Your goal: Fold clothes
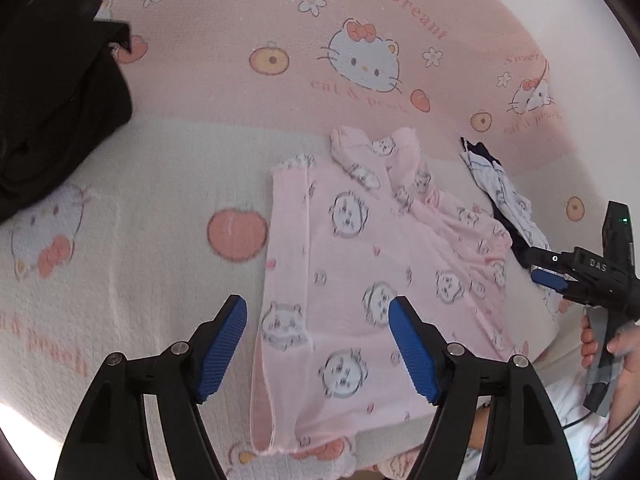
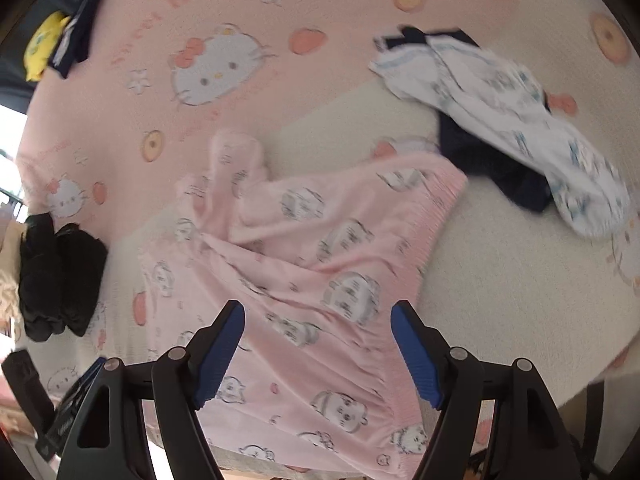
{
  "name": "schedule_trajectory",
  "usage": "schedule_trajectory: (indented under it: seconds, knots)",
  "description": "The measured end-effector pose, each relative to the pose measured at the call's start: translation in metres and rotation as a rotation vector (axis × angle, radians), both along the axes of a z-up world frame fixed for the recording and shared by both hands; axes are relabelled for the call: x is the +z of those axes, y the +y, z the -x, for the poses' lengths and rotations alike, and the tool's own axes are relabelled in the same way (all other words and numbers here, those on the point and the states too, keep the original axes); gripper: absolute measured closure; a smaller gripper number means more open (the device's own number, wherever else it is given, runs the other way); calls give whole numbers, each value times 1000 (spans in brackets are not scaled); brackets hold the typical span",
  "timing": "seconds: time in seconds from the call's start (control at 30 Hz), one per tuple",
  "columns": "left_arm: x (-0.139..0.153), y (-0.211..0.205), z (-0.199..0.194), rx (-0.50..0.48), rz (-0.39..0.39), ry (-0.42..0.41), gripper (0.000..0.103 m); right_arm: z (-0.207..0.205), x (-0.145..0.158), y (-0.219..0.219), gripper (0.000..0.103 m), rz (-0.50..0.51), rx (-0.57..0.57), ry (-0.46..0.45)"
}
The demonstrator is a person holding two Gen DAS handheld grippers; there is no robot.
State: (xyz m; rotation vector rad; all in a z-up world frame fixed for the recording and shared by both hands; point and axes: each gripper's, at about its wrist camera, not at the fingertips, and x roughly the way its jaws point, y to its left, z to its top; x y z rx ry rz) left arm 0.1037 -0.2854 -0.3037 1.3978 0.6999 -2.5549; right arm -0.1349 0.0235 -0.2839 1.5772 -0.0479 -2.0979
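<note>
Pink pyjama trousers with a cartoon print (image 1: 360,264) (image 2: 304,264) lie spread on the bed, one leg flat towards the near edge, the other end bunched and creased. My left gripper (image 1: 318,340) hovers open over the flat leg, with nothing between its blue pads. Over the elastic waistband end my right gripper (image 2: 318,344) is open too. From the left wrist view the right gripper (image 1: 548,276) shows at the trousers' right edge, held by a hand (image 1: 600,344).
A white and navy garment (image 2: 500,120) (image 1: 500,196) lies crumpled just beyond the trousers. A black clothes pile (image 1: 52,92) (image 2: 60,276) sits at the left. Yellow and navy items (image 2: 60,36) lie far off. A pink and cream cartoon-cat blanket (image 1: 240,80) covers the bed.
</note>
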Motion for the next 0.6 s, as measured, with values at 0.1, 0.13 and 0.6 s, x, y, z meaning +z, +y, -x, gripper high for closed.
schedule_trajectory:
  seconds: [0.1, 0.13, 0.6]
  knots:
    - [8, -3, 17, -4, 0, 10, 31, 11, 6, -10, 28, -16, 9, 10]
    - [11, -4, 23, -8, -2, 14, 31, 16, 6, -12, 28, -10, 2, 1]
    - [25, 14, 118, -138, 20, -57, 31, 78, -2, -8, 28, 55, -93, -135]
